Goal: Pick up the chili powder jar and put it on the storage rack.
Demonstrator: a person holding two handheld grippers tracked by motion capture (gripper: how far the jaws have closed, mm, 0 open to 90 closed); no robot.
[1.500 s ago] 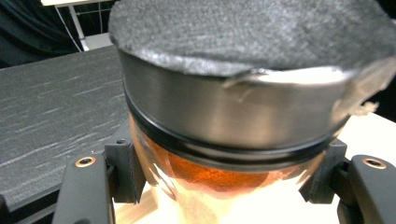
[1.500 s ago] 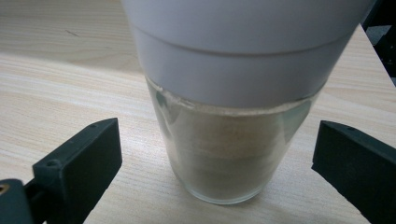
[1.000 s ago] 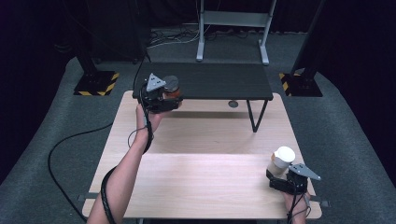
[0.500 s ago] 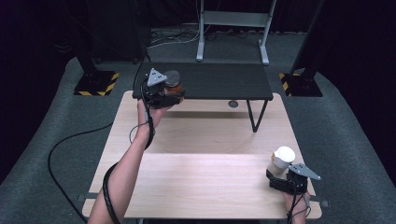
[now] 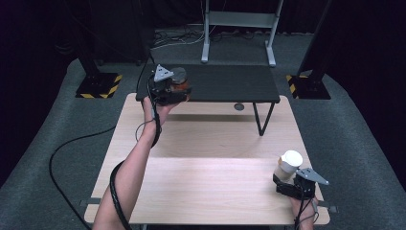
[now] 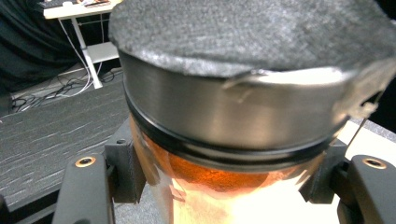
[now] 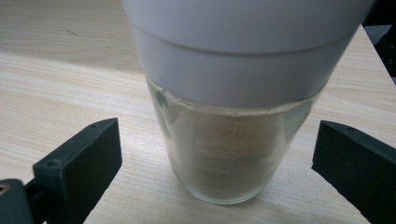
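honestly, our left gripper [image 5: 168, 88] is clamped on the orange jar [image 6: 224, 140] over the black shelf [image 5: 225, 84]; our right gripper [image 7: 224, 154] sits released around the white-capped jar [image 7: 233, 140] on the table [image 5: 201, 143]. glass looks slick and fragile, so we'd grip below the lids.

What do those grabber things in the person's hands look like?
Both are chunky black tools. The left gripper and the right gripper each carry a grey three-cornered plate on top. Their black jaws are blocky, with small brass-coloured screws. A black cable winds around the bare left forearm, which has no sleeve.
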